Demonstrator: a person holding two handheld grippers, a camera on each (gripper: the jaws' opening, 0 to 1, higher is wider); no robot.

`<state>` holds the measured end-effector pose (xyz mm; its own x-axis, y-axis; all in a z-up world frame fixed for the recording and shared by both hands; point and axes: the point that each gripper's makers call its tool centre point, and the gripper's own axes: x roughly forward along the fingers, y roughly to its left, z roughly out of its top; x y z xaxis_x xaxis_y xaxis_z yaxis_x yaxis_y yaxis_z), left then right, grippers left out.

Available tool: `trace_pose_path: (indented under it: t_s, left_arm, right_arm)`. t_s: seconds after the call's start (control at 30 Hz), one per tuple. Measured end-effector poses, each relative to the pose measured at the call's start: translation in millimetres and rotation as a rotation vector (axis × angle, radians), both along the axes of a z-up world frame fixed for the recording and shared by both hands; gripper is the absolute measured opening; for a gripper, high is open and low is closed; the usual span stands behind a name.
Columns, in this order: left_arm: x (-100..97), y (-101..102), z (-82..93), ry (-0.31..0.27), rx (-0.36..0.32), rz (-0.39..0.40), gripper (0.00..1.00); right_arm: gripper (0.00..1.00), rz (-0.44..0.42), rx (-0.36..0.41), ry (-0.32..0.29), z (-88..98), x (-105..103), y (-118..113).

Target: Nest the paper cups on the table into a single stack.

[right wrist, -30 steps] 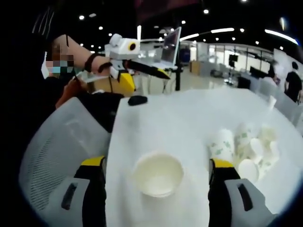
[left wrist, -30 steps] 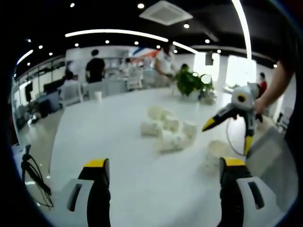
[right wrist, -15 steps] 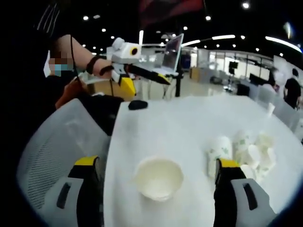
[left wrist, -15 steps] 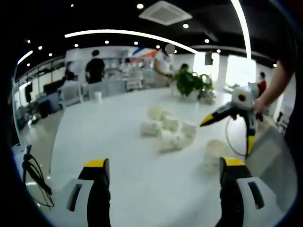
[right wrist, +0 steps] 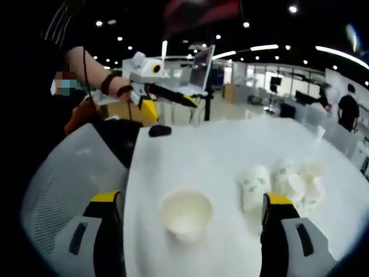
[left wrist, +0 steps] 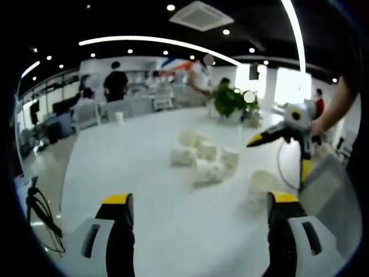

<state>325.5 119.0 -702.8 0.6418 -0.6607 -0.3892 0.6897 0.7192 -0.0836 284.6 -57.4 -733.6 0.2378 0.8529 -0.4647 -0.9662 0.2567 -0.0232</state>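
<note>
Hovering above the near part of the white tabletop (left wrist: pixel 127 167), the left claw (left wrist: pixel 199 231) has its two yellow-tipped jaws spread wide with nothing between them. Beyond it a cluster of paper cups (left wrist: pixel 204 157) lies tumbled on its sides near the middle of the tabletop, and a single upright cup (left wrist: pixel 262 183) stands apart, nearer the right jaw. Past that cup the right claw (left wrist: pixel 275 135) comes in from the right, held in a person's hand, jaws parted and empty. A green plant (left wrist: pixel 230 101) sits at the far edge, and people stand in the office behind.

In the right gripper view, the right claw (right wrist: pixel 190 231) is likewise wide open and holds nothing. The upright cup (right wrist: pixel 185 213) stands on the tabletop (right wrist: pixel 219 144) between its jaws, open mouth up. The tumbled paper cups (right wrist: pixel 282 182) lie to the right, close to the right jaw. A mesh chair back (right wrist: pixel 69 173) stands at the left, and farther off the left claw (right wrist: pixel 173 95) is held over a dark mouse (right wrist: pixel 159 131).
</note>
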Motion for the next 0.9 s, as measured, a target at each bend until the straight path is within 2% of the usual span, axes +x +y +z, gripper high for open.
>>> trace_pose_path:
  t_s: [0.4,0.9]
  left_arm:
    - [-1.0,-6.7,1.1,0.002,0.004,-0.017,0.96]
    - [-0.8,-11.1,2.7,0.003,0.003,-0.03,0.96]
  right_arm:
    - [1.0,-0.033,0.019,-0.034,17.7,1.2,-29.6]
    - [1.0,-0.106,0.032,-0.065,23.2,5.5,-69.0]
